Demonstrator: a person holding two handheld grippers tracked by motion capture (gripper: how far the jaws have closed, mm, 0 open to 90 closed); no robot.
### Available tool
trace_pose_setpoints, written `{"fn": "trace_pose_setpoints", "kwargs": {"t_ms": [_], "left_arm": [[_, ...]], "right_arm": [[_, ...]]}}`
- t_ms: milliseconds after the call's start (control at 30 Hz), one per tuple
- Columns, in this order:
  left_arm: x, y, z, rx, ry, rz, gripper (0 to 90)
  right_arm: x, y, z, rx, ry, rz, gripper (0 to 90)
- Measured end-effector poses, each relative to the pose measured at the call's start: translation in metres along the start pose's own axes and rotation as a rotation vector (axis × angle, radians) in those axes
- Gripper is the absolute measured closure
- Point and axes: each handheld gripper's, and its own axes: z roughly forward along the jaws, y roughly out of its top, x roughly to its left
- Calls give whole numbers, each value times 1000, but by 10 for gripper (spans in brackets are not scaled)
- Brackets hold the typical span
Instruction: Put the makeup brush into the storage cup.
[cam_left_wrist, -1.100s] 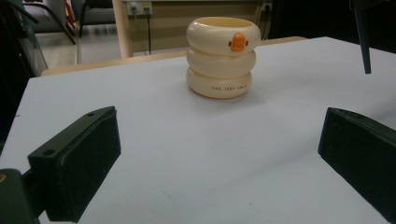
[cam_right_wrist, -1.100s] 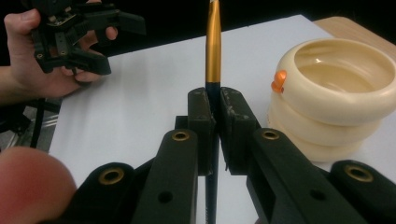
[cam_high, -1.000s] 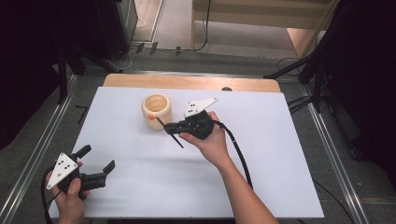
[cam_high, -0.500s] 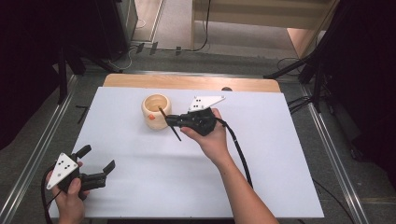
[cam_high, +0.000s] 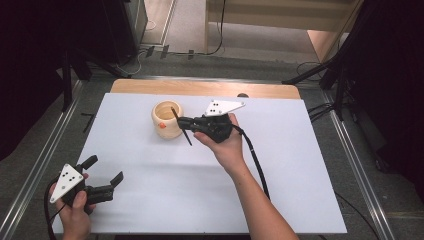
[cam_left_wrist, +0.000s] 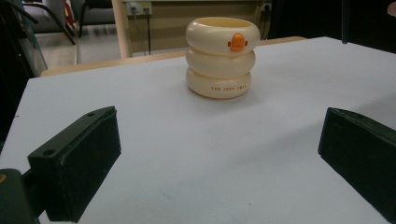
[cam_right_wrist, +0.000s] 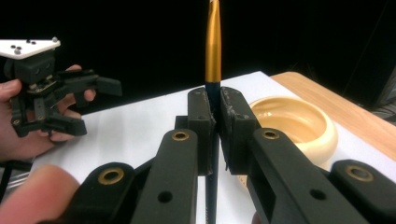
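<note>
R gripper (cam_high: 181, 121) clamped on brush (cam_high: 181, 127) by cup (cam_high: 166, 119) | L gripper (cam_high: 106, 172) jaws apart, nothing btwn

A cream ringed cup (cam_left_wrist: 222, 57) with an orange mark stands upright on the white counter (cam_left_wrist: 187, 149). The tongs (cam_left_wrist: 219, 158) gape wide, with the cup far beyond them.

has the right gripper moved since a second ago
Yes. The right gripper, shut on the brush, has shifted up and slightly left, toward the cream holder at the table's far edge.
</note>
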Motion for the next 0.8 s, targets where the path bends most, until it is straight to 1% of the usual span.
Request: {"fn": "trace_pose_setpoints", "kwargs": {"t_ms": [133,267,367,433,567,733,800], "left_arm": [[0,0,0,0,0,0,0],[0,0,-1,2,2,-3,0],[1,0,-1,2,2,-4,0],[1,0,-1,2,2,-3,0],[1,0,-1,2,1,-3,0],[0,0,-1,0,-1,-3,0],[0,0,-1,0,0,-3,0]], "right_arm": [[-1,2,0,-20,-21,2,847],[-2,3,1,-45,-32,17,848],[-2,4,1,-69,-48,21,847],[-2,5,2,-79,-71,27,848],[-2,8,4,-97,-81,46,848],[-2,12,9,-125,-92,51,847],[-2,14,10,-124,-102,53,847]]}}
